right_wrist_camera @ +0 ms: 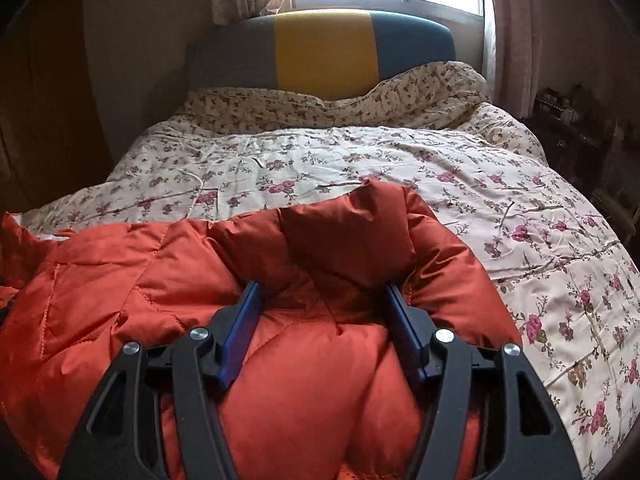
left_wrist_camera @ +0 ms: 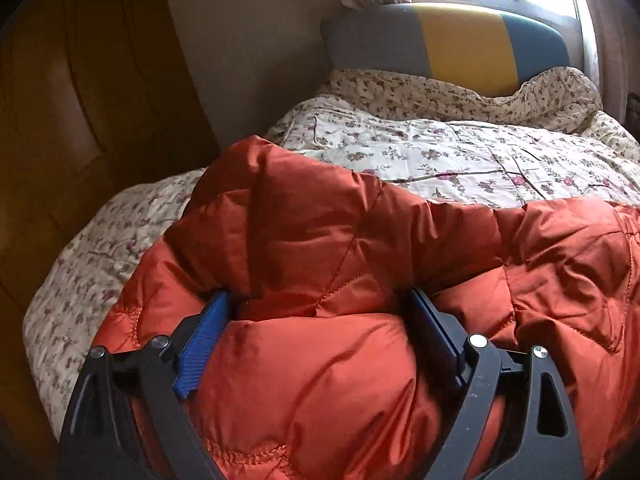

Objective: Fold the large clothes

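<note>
Bulging between the widely spread blue pads of both the left tool (left_wrist_camera: 320, 300) and right tool (right_wrist_camera: 322, 294), the orange quilted jacket (left_wrist_camera: 360, 280) lies pinched on the floral bed (right_wrist_camera: 360, 152).

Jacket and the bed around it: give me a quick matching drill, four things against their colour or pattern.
Things:
1. jacket
2. bedspread
3. headboard middle stripe
4. finger pads

Looks:
A. yellow
B. blue
C. orange, quilted
D. cream with flowers

Pairs: 1-C, 2-D, 3-A, 4-B
</note>
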The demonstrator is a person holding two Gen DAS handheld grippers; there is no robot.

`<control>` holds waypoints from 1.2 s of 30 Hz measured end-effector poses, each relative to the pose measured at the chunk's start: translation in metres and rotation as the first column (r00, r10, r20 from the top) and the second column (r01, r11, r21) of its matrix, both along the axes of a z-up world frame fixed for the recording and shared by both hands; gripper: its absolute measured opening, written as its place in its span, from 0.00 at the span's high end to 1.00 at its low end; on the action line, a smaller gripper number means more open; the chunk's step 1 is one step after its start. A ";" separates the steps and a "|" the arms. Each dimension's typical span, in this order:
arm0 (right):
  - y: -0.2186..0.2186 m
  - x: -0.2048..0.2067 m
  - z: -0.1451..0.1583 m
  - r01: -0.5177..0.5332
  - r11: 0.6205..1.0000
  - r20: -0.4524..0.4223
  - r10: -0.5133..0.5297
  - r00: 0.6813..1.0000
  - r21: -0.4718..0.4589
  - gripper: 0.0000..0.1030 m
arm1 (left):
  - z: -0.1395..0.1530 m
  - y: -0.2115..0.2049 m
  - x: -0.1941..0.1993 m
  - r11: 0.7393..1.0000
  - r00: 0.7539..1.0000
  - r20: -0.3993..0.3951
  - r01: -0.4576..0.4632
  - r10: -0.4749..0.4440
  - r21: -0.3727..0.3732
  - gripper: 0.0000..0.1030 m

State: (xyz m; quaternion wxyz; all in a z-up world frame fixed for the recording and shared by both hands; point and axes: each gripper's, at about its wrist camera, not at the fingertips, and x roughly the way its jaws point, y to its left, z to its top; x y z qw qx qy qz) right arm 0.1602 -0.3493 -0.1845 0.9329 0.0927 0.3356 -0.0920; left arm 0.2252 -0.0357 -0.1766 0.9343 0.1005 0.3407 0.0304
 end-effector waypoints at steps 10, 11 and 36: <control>0.044 -0.089 0.054 -0.141 0.984 0.085 0.132 0.988 0.112 0.52 | 0.033 0.073 -0.070 0.962 0.995 0.020 -0.088 0.097 -0.259 0.10; 0.054 -0.095 0.056 -0.176 0.979 0.087 0.167 0.982 0.104 0.60 | 0.033 0.080 -0.080 0.958 0.993 0.030 -0.106 0.118 -0.265 0.10; 0.142 -0.082 -0.014 -0.335 0.941 -0.094 0.339 0.936 0.048 1.00 | -0.025 0.131 -0.140 0.787 0.982 -0.136 -0.184 0.128 -0.589 0.21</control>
